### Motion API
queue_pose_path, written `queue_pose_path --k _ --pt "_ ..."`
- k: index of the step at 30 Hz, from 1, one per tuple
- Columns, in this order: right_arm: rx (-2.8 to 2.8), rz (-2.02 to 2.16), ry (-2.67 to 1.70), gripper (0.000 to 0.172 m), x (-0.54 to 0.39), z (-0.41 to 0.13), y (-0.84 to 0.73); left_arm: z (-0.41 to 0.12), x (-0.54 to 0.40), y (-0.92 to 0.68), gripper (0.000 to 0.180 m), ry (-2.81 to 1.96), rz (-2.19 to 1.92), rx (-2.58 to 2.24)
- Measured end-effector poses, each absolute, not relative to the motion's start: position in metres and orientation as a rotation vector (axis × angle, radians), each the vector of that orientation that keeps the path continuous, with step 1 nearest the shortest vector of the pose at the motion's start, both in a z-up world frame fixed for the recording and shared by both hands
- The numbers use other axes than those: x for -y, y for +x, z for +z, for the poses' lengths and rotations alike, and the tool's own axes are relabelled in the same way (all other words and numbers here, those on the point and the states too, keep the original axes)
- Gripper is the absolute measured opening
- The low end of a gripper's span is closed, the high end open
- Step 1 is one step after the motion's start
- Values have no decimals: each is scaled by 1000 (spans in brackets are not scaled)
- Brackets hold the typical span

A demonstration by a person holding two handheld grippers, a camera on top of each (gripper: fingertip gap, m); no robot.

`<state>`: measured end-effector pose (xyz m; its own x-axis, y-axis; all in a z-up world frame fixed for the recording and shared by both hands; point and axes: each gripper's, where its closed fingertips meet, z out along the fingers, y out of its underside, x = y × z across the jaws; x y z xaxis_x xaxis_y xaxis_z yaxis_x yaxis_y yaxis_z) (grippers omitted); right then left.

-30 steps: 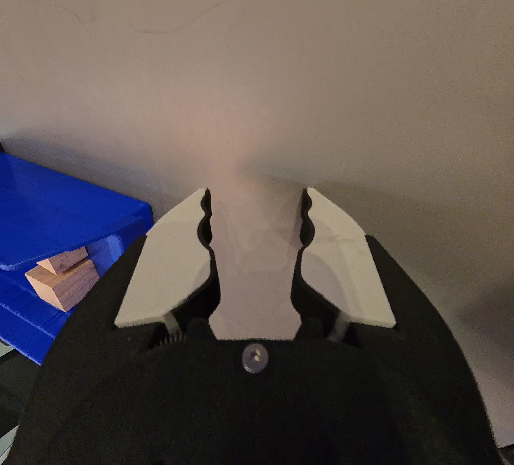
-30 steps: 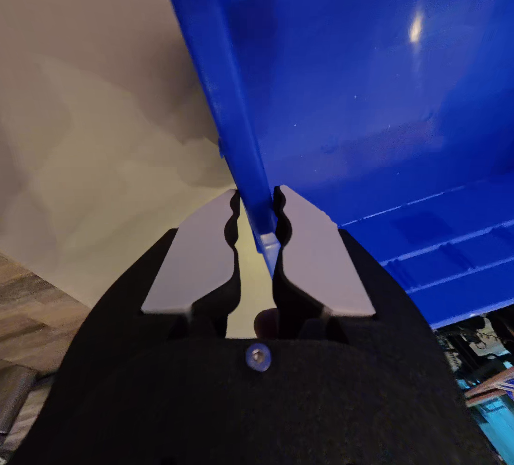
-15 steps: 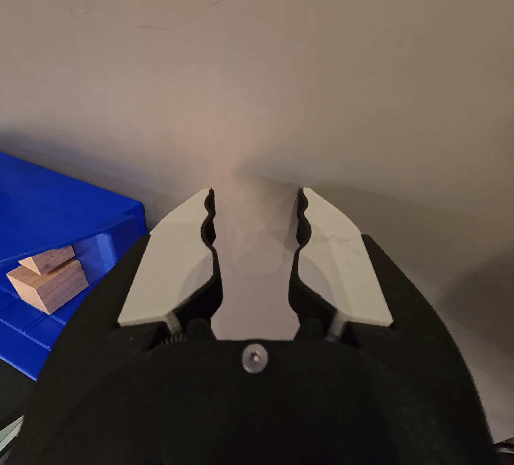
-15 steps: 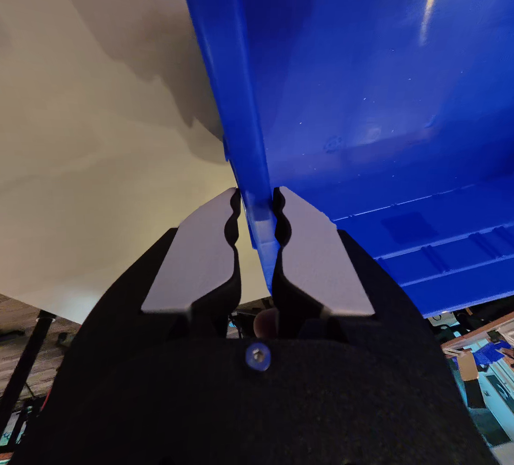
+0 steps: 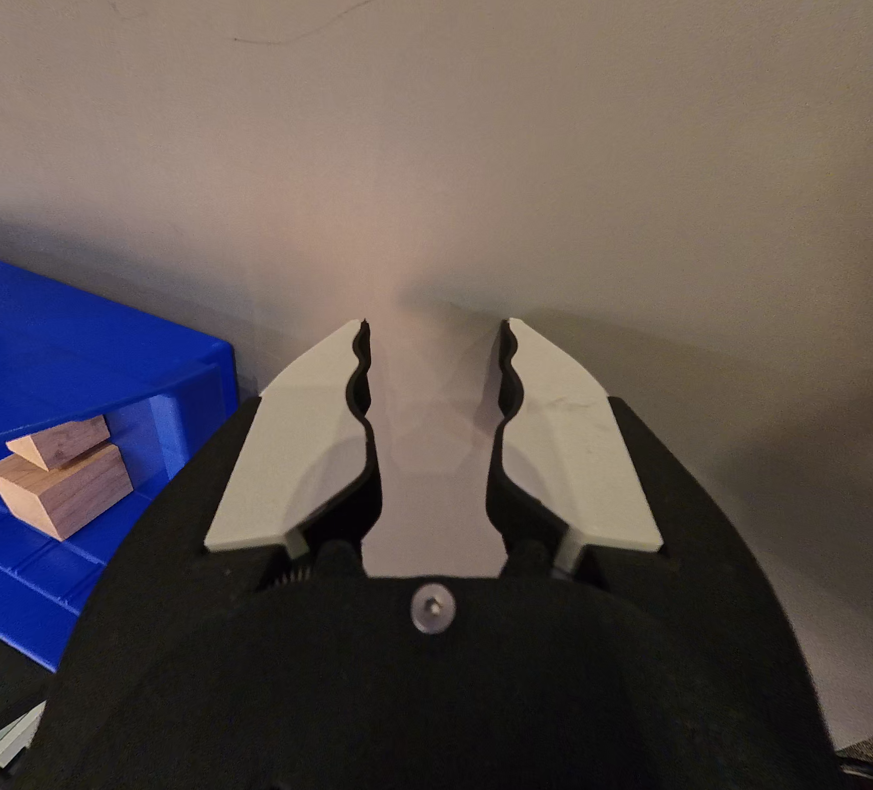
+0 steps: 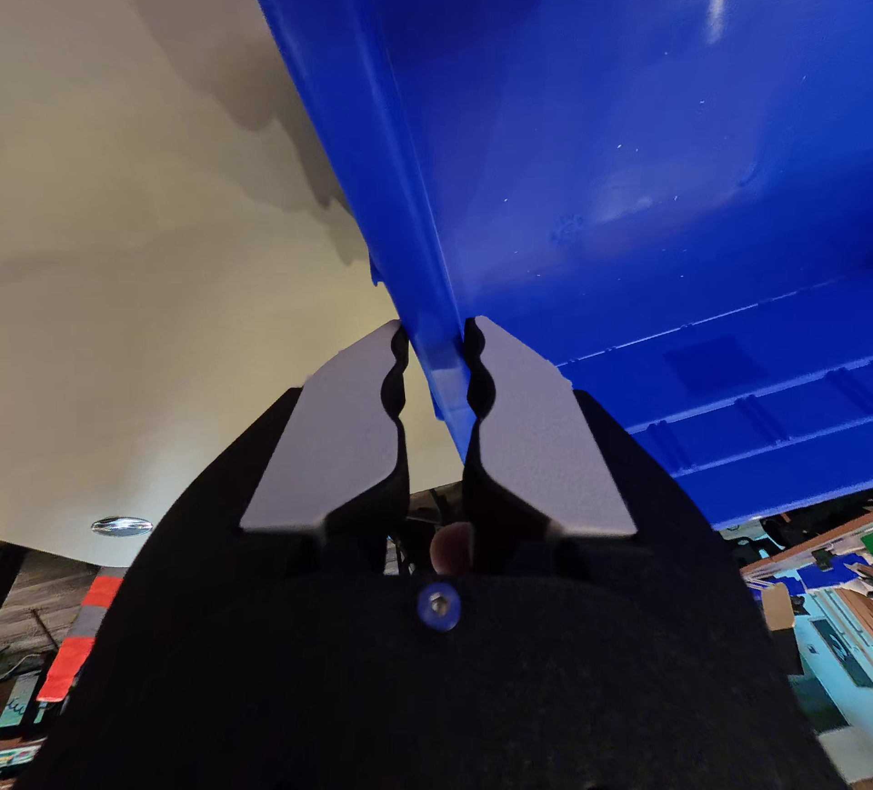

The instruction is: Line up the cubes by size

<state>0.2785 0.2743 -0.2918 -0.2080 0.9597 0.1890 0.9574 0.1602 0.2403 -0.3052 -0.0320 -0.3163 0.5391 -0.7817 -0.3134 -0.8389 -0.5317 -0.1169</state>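
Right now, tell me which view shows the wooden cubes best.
The left wrist view: two wooden cubes lie stacked in the tipped blue bin, partly under its rim. The right wrist view shows only the bin's wall, clamped in the right tool; no cubes.

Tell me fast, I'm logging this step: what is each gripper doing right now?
Left gripper: open, nothing between its fingers.
Right gripper: closed on the rim of the blue bin, fingers pressed on both sides.

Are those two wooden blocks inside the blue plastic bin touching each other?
Touching. The left wrist view shows the smaller wooden block lying directly on top of the larger wooden block inside the blue plastic bin, with no gap between them.
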Motion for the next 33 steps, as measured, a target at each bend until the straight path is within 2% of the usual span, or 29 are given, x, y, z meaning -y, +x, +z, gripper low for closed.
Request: queue_pose_path --k 30,32,33 --pt "-2359 455 2002 22 -294 -293 266 -317 32 -305 50 -2530 312 -1353" --pt "-2365 475 2015 25 -295 -292 266 -316 31 -306 52 -2526 321 -1346" --pt "-2361 500 2028 35 -296 -291 266 -316 31 -306 54 -2524 327 -1340"
